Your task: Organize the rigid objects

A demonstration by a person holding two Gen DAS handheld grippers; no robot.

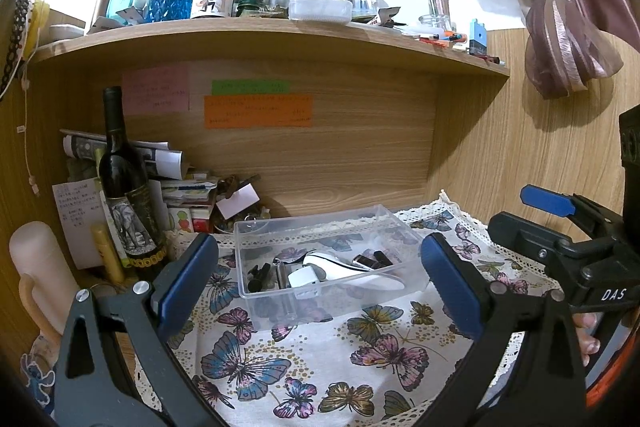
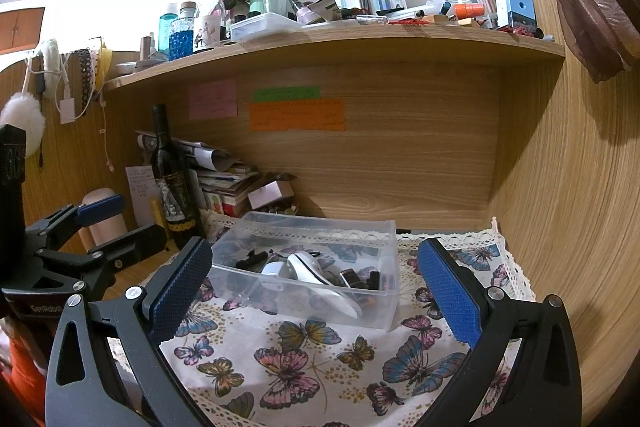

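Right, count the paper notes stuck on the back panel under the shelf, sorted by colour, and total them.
Pink note: 1
Green note: 1
Orange note: 1
Total: 3
All three are stuck flat on the wooden back panel, the green one directly above the orange one.

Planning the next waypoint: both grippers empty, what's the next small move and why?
Probably ease both back and stop: the left gripper and right gripper stand open and empty, the loose items already lie in the clear bin, and nothing loose shows on the butterfly cloth.
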